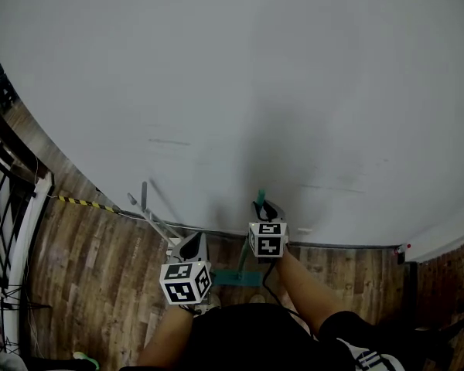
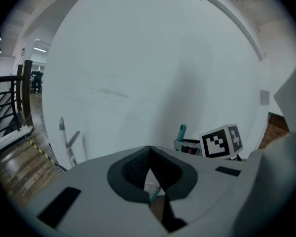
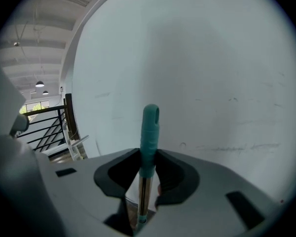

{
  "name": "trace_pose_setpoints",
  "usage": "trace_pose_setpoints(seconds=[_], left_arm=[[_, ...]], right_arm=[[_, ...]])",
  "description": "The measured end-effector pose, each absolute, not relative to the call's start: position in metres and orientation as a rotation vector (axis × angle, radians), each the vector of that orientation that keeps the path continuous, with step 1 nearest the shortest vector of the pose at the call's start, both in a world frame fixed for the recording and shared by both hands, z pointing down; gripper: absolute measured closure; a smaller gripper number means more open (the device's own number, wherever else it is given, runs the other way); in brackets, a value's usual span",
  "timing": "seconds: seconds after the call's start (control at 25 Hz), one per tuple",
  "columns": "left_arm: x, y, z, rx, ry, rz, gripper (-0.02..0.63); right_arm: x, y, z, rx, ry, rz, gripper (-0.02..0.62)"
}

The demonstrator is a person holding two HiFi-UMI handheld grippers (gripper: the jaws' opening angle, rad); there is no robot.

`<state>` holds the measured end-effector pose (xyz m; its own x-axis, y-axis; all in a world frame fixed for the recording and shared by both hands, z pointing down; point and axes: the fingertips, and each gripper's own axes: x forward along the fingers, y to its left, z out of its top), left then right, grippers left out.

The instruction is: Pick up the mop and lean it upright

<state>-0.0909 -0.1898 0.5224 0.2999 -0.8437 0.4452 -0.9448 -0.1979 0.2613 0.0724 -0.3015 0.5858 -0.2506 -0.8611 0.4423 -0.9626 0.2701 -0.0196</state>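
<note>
Mop (image 3: 149, 132): upright, close in front of the white wall (image 1: 255, 91); teal grip on top, metal shaft below; teal head (image 1: 240, 277) on the wooden floor (image 1: 100, 284) at the wall's foot.
Right gripper (image 3: 147, 157): jaws clamped on the handle at the lower end of the teal grip.
Left gripper (image 2: 148, 154): jaws closed tip to tip, holding nothing; left of the mop, farther from the wall.
Grey metal frame (image 1: 148, 213): standing at the wall, left of the mop.
Striped tape (image 1: 81, 202): on the floor near the wall's foot, further left.

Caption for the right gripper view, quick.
Right gripper shut on the teal mop handle, upright before a white wall.
</note>
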Motion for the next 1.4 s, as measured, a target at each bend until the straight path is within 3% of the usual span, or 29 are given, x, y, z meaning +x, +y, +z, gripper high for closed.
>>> trace_pose_setpoints(seconds=[0.4, 0.96, 1.0, 1.08, 1.2, 1.32, 1.36, 1.4], left_arm=[[-0.108, -0.185, 0.526, 2.042, -1.646, 0.28, 0.61], [-0.102, -0.194, 0.52, 2.093, -1.605, 0.291, 0.609], [-0.099, -0.195, 0.519, 2.105, -1.596, 0.292, 0.611], [-0.092, -0.195, 0.518, 2.126, -1.577, 0.296, 0.611], [-0.087, -0.197, 0.52, 2.141, -1.554, 0.301, 0.61], [-0.086, -0.201, 0.522, 2.142, -1.536, 0.299, 0.611], [-0.084, -0.203, 0.523, 2.143, -1.529, 0.299, 0.609], [-0.082, -0.205, 0.524, 2.146, -1.521, 0.3, 0.611]], right_arm=[[0.098, -0.374, 0.609, 1.716, -2.084, 0.518, 0.485], [0.092, -0.379, 0.618, 1.659, -2.076, 0.547, 0.476], [0.088, -0.379, 0.623, 1.617, -2.09, 0.547, 0.468], [0.084, -0.374, 0.625, 1.578, -2.136, 0.541, 0.269], [0.089, -0.357, 0.602, 1.693, -2.202, 0.489, 0.267], [0.087, -0.332, 0.569, 1.733, -2.293, 0.477, 0.275], [0.088, -0.322, 0.557, 1.743, -2.313, 0.461, 0.333], [0.091, -0.312, 0.544, 1.765, -2.321, 0.427, 0.515]])
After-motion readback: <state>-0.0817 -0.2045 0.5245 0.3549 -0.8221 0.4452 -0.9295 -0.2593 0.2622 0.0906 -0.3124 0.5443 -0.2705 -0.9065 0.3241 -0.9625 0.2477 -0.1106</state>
